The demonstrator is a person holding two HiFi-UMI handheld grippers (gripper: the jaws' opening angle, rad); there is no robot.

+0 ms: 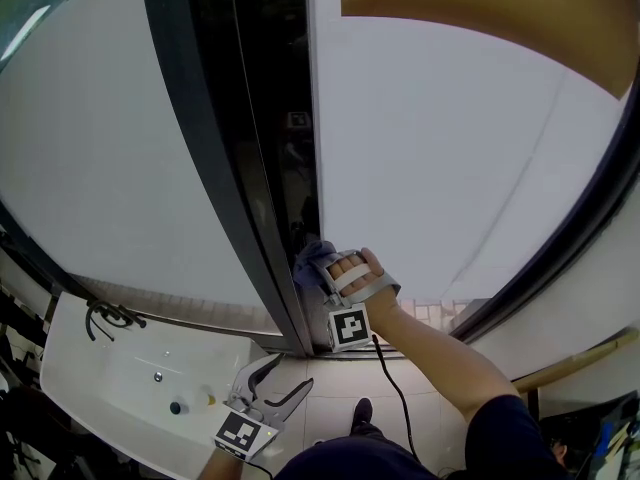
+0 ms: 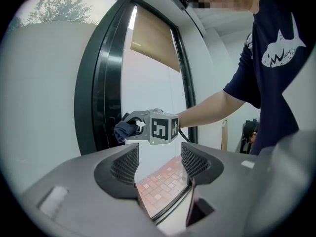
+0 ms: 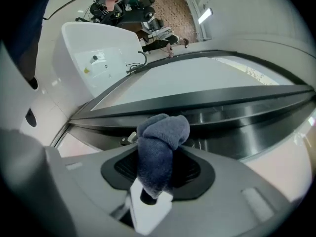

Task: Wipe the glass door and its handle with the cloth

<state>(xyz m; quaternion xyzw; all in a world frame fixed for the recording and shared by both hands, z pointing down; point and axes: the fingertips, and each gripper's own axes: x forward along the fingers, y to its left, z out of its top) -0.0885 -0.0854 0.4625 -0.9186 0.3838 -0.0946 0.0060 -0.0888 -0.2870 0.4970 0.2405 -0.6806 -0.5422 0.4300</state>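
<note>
Two grippers in play, only one working.

Right gripper [image 1: 322, 268]: jaws clamped on a bunched blue-grey terry cloth [image 3: 162, 135]. The wad sticks out past the tips, so fabric rather than plastic meets the door. Cloth is pressed to the glossy black vertical frame strip [image 1: 270, 148] at the inner edge of the frosted glass door pane [image 1: 440, 148], low down, about 6 o'clock from the head view's centre. The handle likely belongs to this dark strip, but I cannot pick it out for sure. Person's hand [image 1: 362, 276] comes in from 4 o'clock, arm reaching forward. My guess is the reach suits up-and-down strokes along the edge.

Left gripper [image 1: 285, 376]: jaws well apart, nothing between them, parked at 7 o'clock beside the white ceramic basin [image 1: 90, 368], away from the door. Presumably it is kept out of the wiping arm's way.

Judgement: wiping is under way at the edge zone. The frosted pane gives no clue how much of it is done.
</note>
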